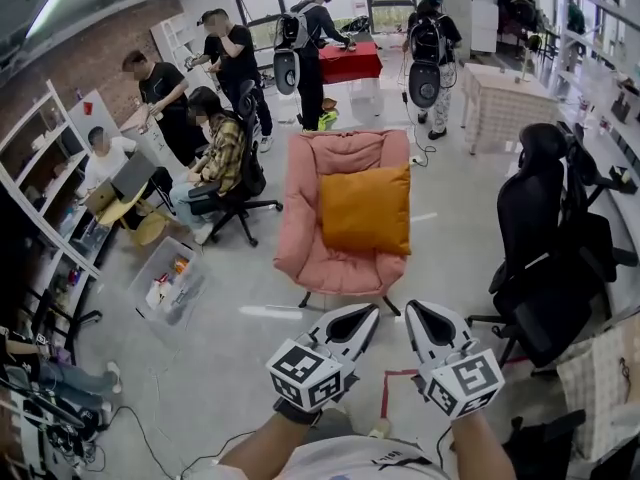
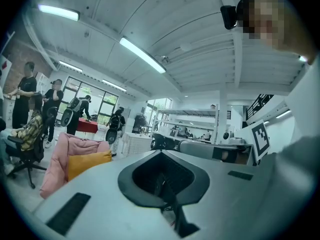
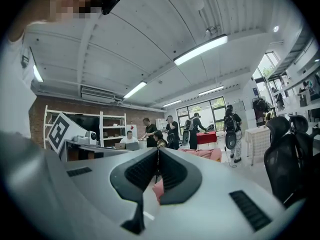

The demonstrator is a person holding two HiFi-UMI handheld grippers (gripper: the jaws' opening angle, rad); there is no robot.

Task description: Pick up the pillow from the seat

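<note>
An orange square pillow point(image 1: 364, 208) leans upright against the backrest of a pink padded chair point(image 1: 340, 263) in the middle of the floor. In the left gripper view the pillow point(image 2: 87, 163) and the chair point(image 2: 59, 156) show at the far left. My two grippers are held side by side at the bottom of the head view, well short of the chair's front edge and pointing toward it. My left gripper point(image 1: 370, 312) point(image 2: 161, 152) is shut with nothing in it. My right gripper point(image 1: 411, 309) point(image 3: 158, 150) is shut and empty too; the pink chair point(image 3: 205, 154) lies just beyond its tips.
Black office chairs point(image 1: 545, 258) stand at the right. A seated person point(image 1: 222, 153) on a black swivel chair is left of the pink chair, with a clear plastic bin point(image 1: 165, 286) on the floor nearby. Several people stand at the back by a red table point(image 1: 350, 60). White shelving point(image 1: 40, 198) lines the left wall.
</note>
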